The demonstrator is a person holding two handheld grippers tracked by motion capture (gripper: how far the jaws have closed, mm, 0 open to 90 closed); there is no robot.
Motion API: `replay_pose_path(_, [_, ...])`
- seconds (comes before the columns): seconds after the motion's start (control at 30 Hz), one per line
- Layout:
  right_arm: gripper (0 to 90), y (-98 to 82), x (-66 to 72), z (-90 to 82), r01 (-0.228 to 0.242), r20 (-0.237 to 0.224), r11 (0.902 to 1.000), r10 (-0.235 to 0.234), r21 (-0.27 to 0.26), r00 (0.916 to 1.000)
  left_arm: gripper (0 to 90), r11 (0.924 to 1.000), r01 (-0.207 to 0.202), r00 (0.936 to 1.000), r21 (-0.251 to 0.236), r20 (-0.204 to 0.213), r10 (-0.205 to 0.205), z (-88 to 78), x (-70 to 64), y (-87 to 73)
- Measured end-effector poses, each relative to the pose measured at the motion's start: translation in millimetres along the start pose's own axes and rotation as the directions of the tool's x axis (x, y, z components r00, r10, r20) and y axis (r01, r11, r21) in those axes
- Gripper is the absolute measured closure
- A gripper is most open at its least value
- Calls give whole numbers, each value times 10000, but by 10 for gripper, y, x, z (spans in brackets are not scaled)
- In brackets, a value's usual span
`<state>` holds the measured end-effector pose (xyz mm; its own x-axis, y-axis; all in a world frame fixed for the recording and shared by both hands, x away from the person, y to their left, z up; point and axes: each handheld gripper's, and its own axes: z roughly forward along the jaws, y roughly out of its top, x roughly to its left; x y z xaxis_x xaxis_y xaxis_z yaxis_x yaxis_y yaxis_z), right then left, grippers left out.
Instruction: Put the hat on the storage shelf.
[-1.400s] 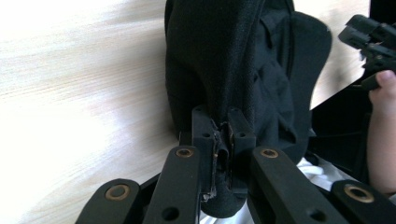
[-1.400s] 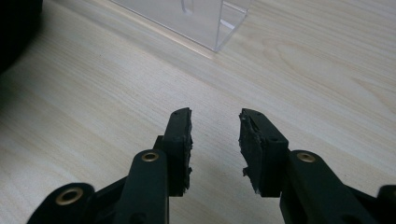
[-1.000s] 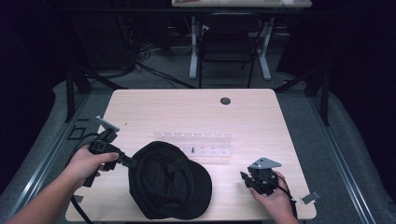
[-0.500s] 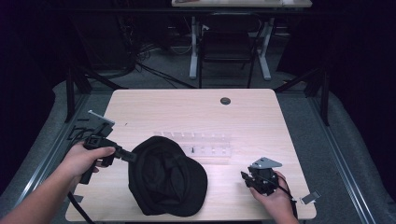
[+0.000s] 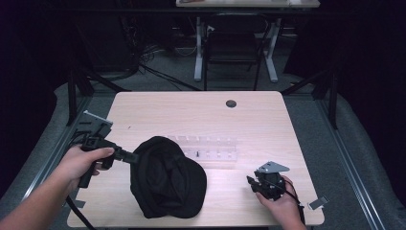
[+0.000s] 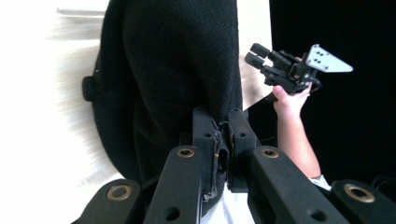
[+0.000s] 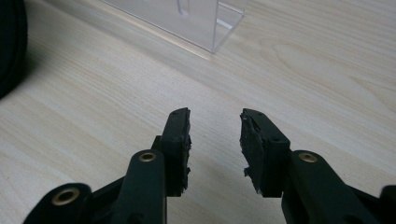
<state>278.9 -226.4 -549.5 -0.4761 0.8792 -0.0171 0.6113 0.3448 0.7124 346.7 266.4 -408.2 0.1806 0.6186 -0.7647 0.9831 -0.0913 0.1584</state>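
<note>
A black fabric cap [image 5: 167,177] lies on the front left of the wooden table [image 5: 191,115]. My left gripper [image 5: 134,157] is at the cap's left edge and is shut on the rim. In the left gripper view the jaws [image 6: 223,126] pinch the black cloth [image 6: 173,60], which hangs in front of them. My right gripper [image 5: 250,182] rests low over the table at the front right, apart from the cap. It is open with nothing between its fingers [image 7: 215,126]. The cap's edge [image 7: 9,42] shows far to its left.
A clear plastic rack [image 5: 210,148] stands behind the cap in the middle of the table, close in front of the right gripper [image 7: 187,18]. A dark round grommet [image 5: 231,103] sits near the far edge. A small tag [image 5: 318,202] lies at the front right corner.
My left hand has pulled back to the left and the cap has come with it, its left edge lifted. The right gripper has stayed put.
</note>
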Motion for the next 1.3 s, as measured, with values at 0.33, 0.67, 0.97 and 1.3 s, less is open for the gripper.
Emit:
replay_pose_path(0.33, [626, 3, 6, 0, -17, -23, 10000, 17, 42, 10000, 855, 9998, 71, 9952, -210, 979, -50, -84, -61, -10])
replay_pose_path(0.67, [625, -1, -2, 6, -72, -10, 10000, 72, -9, 10000, 856, 9973, -190, 9755, -703, 2175, 339, -116, -197, -1])
replay_pose_path(0.97, [624, 1, -7, -1, -148, -20, 9999, 148, -37, 9999, 856, 9932, -432, 9699, -1082, 2341, 677, -236, -330, 47])
replay_pose_path(1.3, [622, 4, -27, -1, -193, -56, 9998, 193, -25, 9998, 855, 9806, -306, 9558, -1937, 2812, 854, -422, -461, 147])
